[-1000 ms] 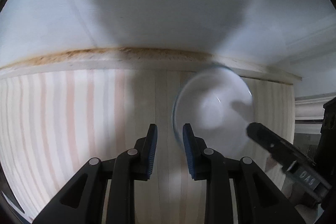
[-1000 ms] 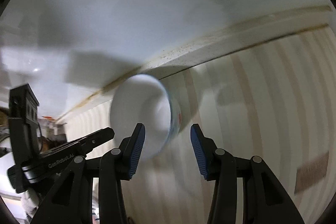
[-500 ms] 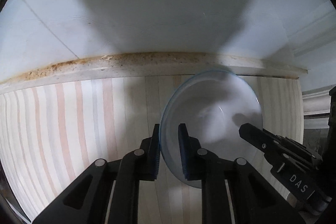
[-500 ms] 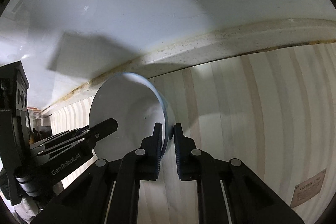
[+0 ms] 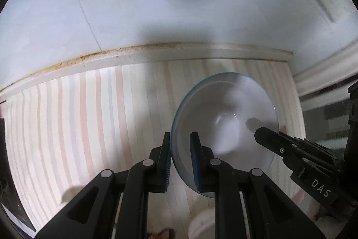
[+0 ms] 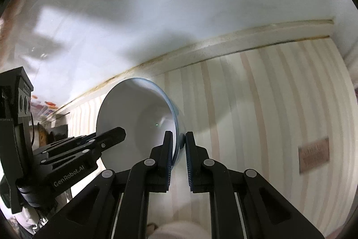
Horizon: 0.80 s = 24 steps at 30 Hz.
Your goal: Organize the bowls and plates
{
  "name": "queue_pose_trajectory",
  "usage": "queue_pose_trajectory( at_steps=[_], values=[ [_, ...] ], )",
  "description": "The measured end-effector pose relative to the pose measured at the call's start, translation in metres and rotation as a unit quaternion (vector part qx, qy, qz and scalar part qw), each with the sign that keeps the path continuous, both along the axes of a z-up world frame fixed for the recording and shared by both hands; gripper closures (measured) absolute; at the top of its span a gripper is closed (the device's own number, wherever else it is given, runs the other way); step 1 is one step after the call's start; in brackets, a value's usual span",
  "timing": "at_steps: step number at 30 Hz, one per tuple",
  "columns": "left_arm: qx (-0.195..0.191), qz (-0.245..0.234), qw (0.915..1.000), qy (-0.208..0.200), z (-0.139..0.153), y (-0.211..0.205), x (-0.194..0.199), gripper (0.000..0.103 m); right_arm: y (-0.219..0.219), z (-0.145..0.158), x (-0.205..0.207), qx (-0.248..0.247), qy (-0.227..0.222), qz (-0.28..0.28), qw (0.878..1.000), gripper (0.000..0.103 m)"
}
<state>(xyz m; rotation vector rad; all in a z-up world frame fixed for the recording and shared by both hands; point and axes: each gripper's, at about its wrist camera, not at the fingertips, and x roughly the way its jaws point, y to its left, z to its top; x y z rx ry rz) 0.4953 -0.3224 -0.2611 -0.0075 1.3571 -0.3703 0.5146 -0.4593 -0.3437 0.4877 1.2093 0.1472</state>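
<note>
A white bowl [image 5: 226,118] with a thin blue rim is held above the striped tabletop by both grippers. My left gripper [image 5: 180,160] is shut on the bowl's left rim, one pad inside and one outside. My right gripper [image 6: 179,160] is shut on the opposite rim of the same bowl [image 6: 136,118]. Each gripper shows in the other's view: the right one [image 5: 297,156] at the bowl's right edge, the left one [image 6: 78,149] at its left edge.
The striped pale tabletop [image 5: 89,118] ends at a stained cream ledge [image 5: 156,53] under a white wall. Another white dish [image 5: 201,225] shows below, at the bottom edge. A small brown label [image 6: 313,156] lies on the table at the right.
Both grippers closed on the bowl's rim, then lifted it; the table has dropped away and more of the scene below shows.
</note>
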Motion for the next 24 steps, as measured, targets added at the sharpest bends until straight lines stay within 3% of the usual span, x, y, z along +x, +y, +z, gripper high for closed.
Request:
queue_pose_trajectory(
  at_steps=[7,12,17,24],
  values=[
    [-0.003,-0.030,0.9994,-0.016,0.036,0.011,-0.057,0.089,0.002,0.038,-0.075,0.000,-0.015,-0.013,1.000,0.090],
    [0.000,-0.051,0.9986,-0.015,0.043,0.015,-0.098,0.089,0.007,0.053,-0.133,0.002,-0.018,-0.022,1.000,0.090],
    [0.002,-0.066,0.9978,0.003,0.031,0.014,-0.127,0.089,0.011,0.045,-0.176,0.007,-0.007,-0.031,0.999,0.090],
    [0.017,-0.089,0.9954,0.031,0.002,0.004,-0.150,0.089,0.014,0.012,-0.213,0.007,0.030,-0.041,0.999,0.090]
  ],
)
